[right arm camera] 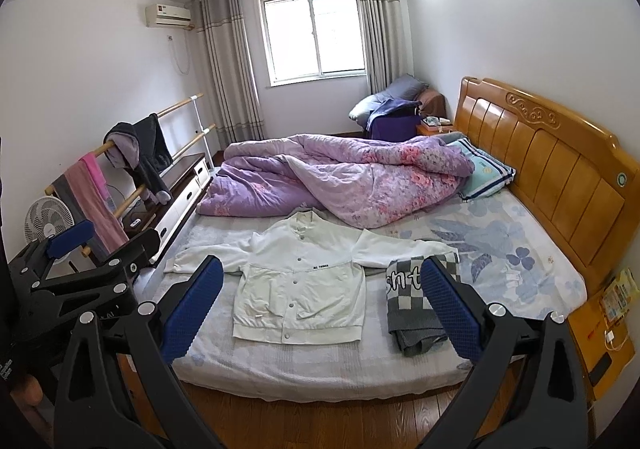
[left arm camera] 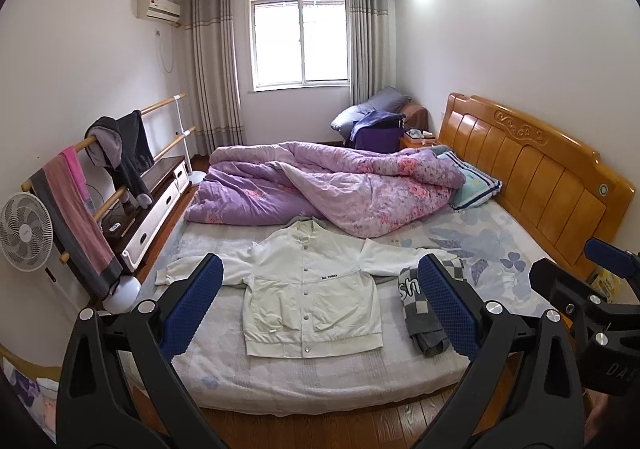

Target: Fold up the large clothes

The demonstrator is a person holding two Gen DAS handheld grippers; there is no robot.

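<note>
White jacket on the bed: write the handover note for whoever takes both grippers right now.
Left gripper: open, empty, held back from the bed.
Right gripper: open, empty, also clear of the bed.
White jacket: laid flat, front up, snaps closed, both sleeves spread out, collar toward the purple quilt.
Checkered grey garment: already folded, lying beside the jacket and over the cuff end of one sleeve, on the headboard side.
Done: jacket spread out; nothing folded on it yet.
Left: fold both sleeves in, then fold the body, probably starting at the free sleeve.
</note>
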